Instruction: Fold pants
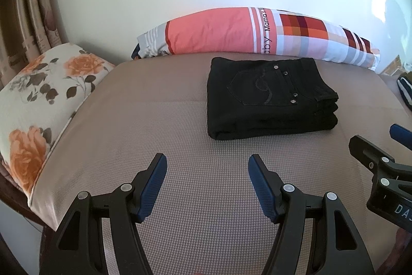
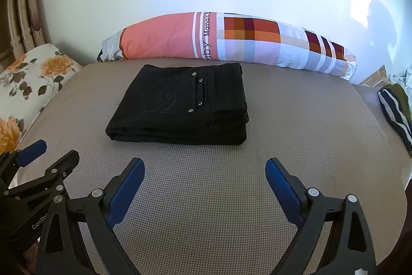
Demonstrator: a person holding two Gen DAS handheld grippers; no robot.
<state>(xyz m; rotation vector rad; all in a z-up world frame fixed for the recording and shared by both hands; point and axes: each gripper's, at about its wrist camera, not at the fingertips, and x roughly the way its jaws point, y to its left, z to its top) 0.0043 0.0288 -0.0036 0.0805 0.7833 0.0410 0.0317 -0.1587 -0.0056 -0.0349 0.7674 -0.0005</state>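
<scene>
The black pants (image 1: pixel 267 99) lie folded into a thick rectangular stack on the grey-beige bed sheet (image 1: pixel 154 125), back pocket with rivets facing up. In the right wrist view the pants (image 2: pixel 180 105) sit just ahead, left of centre. My left gripper (image 1: pixel 207 164) hovers over the sheet in front of the stack, open, nothing between its blue pads. My right gripper (image 2: pixel 204 168) is open too, empty, short of the stack's near edge. Each gripper shows at the edge of the other's view: the right gripper (image 1: pixel 373 141), the left gripper (image 2: pixel 56 148).
A long pillow (image 1: pixel 257 32) in pink and checks lies against the white wall behind the pants. A floral pillow (image 1: pixel 43 97) sits at the bed's left end beside curtains. Striped dark clothing (image 2: pixel 396 110) rests at the right edge of the bed.
</scene>
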